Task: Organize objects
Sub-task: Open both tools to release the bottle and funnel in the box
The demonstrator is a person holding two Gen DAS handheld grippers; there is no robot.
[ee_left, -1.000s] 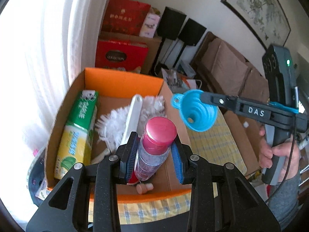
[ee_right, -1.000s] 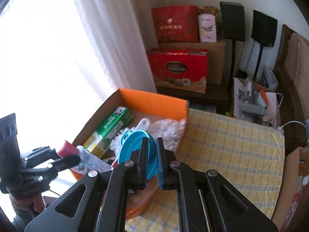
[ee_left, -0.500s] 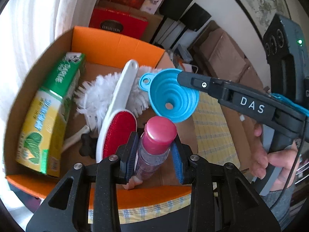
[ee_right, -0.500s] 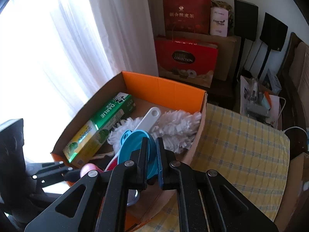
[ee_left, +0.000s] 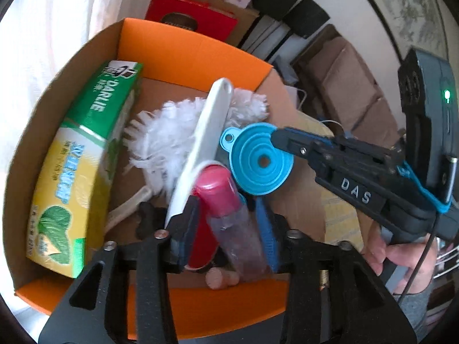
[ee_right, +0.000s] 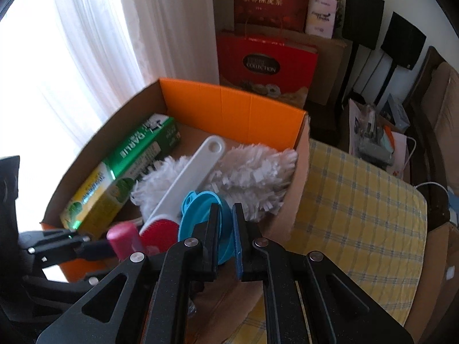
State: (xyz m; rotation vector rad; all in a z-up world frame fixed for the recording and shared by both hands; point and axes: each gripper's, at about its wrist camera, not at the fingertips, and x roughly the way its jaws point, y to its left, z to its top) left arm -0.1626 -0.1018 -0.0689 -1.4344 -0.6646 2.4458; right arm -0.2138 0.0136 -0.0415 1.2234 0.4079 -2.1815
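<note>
From the left wrist we look steeply down, close over the orange box's (ee_left: 183, 46) near edge; from the right wrist, from beside it. Both views share its interior.

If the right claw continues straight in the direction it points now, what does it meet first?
Probably the white fluffy duster lying in the orange box, just beyond the blue funnel that the right claw holds. Depth is unclear, so the funnel's rim might touch the white brush handle first.

red gift box (ee_right: 268, 64), black speakers (ee_right: 383, 33), white curtain (ee_right: 160, 28), framed picture (ee_left: 413, 8).
</note>
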